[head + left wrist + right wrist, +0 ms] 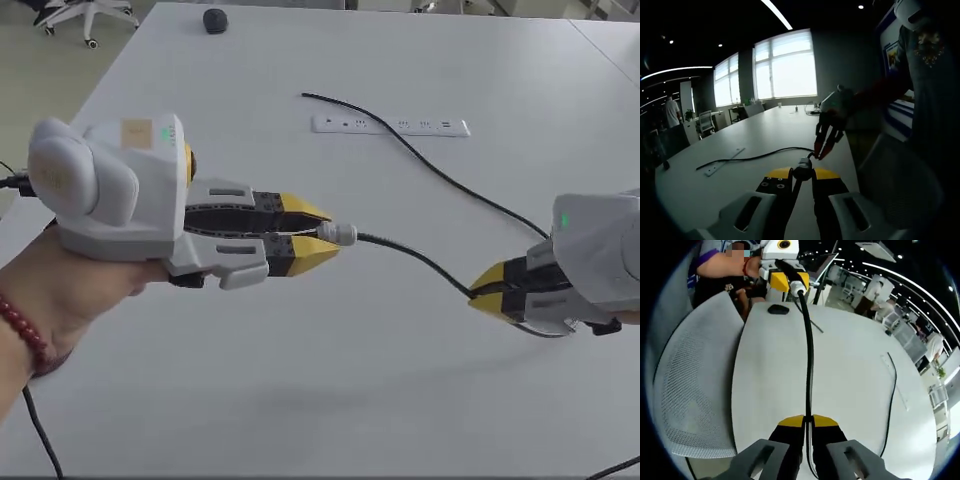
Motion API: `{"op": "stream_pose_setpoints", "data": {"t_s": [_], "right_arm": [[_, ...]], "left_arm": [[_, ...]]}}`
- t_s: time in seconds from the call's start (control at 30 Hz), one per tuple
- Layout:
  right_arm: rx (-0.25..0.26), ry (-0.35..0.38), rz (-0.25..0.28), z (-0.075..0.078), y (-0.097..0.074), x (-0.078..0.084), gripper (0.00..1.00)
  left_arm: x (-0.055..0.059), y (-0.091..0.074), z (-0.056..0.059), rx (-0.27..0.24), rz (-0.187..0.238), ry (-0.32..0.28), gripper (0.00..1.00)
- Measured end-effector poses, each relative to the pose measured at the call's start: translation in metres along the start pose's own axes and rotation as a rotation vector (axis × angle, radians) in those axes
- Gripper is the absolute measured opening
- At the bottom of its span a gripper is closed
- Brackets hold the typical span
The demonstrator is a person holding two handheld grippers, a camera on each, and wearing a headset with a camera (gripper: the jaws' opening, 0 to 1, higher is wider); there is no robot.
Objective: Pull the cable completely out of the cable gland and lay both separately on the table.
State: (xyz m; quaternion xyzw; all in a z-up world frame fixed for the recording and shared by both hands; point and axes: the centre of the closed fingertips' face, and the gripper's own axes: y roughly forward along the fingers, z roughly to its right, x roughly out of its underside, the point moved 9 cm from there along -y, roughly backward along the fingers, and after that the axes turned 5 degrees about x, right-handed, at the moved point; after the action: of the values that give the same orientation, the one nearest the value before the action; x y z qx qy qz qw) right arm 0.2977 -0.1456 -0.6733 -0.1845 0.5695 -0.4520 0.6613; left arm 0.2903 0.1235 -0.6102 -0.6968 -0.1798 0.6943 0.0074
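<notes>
A small light-grey plastic cable gland (337, 234) hangs level above the table (300, 380), pinched by the left gripper (328, 232). The thin black cable (420, 258) enters it, sags to the right gripper (478, 292), which pinches it, then trails across the tabletop.

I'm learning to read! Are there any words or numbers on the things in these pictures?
Nothing is clear enough to read.
Tan sticker on the left gripper: blurred.
Marks on the power strip: too small.
Blue poster: blurred.
</notes>
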Motion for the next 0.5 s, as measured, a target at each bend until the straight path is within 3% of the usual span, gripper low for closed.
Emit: {"op": "stream_pose_setpoints", "data": {"t_s": [0.27,0.5], "right_arm": [[-0.018,0.092,-0.065,-0.003,0.012,0.034,0.00],[-0.026,0.103,-0.086,-0.004,0.019,0.041,0.00]], "left_arm": [[-0.007,-0.003,-0.001,-0.007,0.016,0.008,0.16],[-0.006,-0.003,0.002,-0.004,0.009,0.010,0.16]]}}
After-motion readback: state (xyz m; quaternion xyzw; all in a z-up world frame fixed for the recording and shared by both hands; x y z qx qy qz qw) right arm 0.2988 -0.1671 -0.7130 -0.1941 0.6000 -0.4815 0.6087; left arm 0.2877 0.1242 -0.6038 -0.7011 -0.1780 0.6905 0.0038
